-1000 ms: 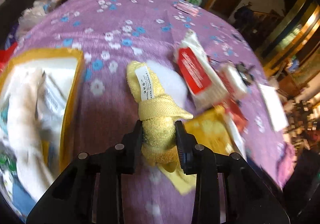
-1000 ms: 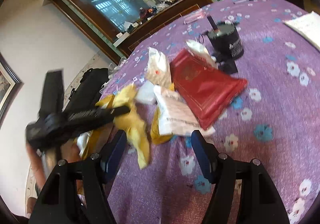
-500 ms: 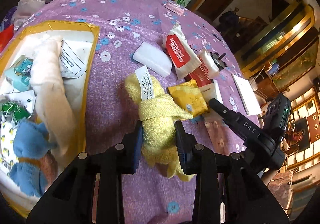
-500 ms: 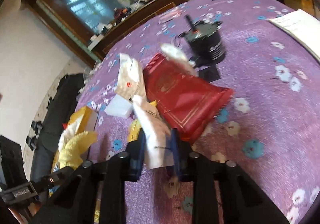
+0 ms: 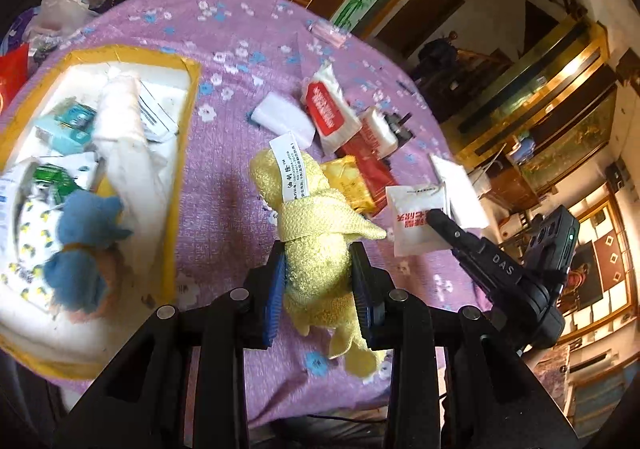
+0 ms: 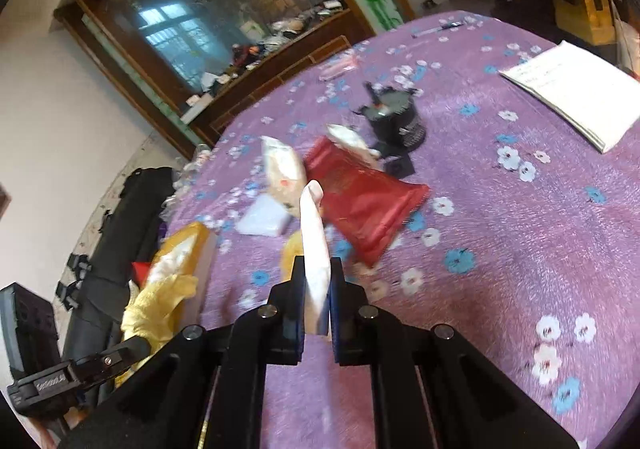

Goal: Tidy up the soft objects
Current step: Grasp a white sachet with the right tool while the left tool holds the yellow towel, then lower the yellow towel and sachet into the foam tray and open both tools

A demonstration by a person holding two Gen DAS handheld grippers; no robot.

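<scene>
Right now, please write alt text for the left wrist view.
The left gripper holds a yellow towel above a purple cloth. A yellow tray of soft things lies left; the right gripper holds a white packet at right.

Between the left fingers [image 5: 276,291], the yellow towel [image 5: 316,249] looks nubby, matt terry cloth with a smooth printed label [image 5: 291,167]. Between the right fingers [image 6: 296,303], the white packet [image 6: 314,245] looks smooth, faintly glossy plastic. Beneath, the purple tablecloth [image 6: 520,249] looks fuzzy, matt.

Left gripper [image 5: 318,289] clamped, angled downward, right gripper [image 6: 316,299] apparently pinched closed, raised
</scene>
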